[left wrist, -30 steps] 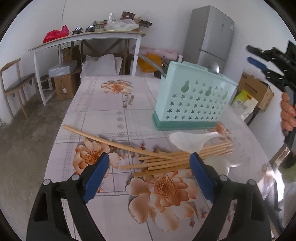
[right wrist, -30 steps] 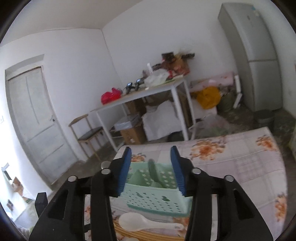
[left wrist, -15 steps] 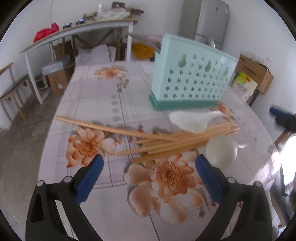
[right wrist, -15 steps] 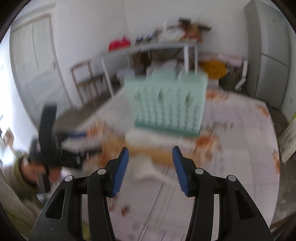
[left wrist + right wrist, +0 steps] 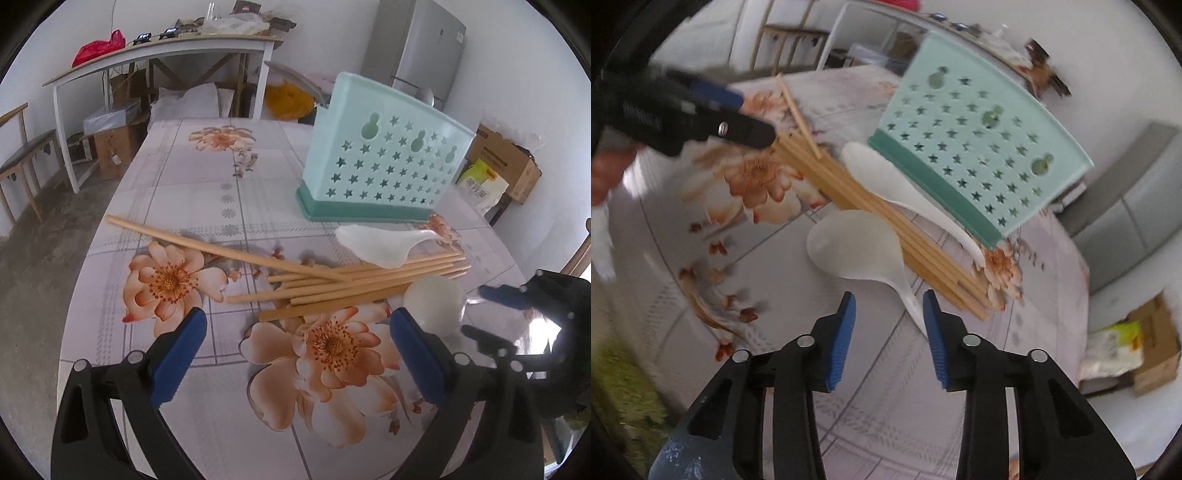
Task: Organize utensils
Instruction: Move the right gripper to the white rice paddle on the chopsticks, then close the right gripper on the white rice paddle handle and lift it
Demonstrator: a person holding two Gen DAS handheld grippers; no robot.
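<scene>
A mint utensil holder (image 5: pixel 380 166) with star holes stands on the floral table; it also shows in the right wrist view (image 5: pixel 975 147). Several wooden chopsticks (image 5: pixel 351 284) lie in a loose bundle before it, one longer stick (image 5: pixel 207 242) angled off left. Two white plastic spoons lie there: one (image 5: pixel 380 243) on the chopsticks, one (image 5: pixel 432 299) at their right end. My left gripper (image 5: pixel 295 354) is open and empty, low over the table short of the chopsticks. My right gripper (image 5: pixel 888 325) is open, its jaws on either side of the near spoon's handle (image 5: pixel 908 299).
The floral tablecloth (image 5: pixel 207 177) covers the table. A white side table (image 5: pixel 155 48) with clutter, a chair (image 5: pixel 18 147), cardboard boxes (image 5: pixel 506 162) and a grey fridge (image 5: pixel 421 48) stand around. My right gripper shows at the table's right edge in the left view (image 5: pixel 517 314).
My right gripper swung down from above the holder to the near spoon at the table's right side. My left gripper drew back slightly from the chopsticks and stayed open.
</scene>
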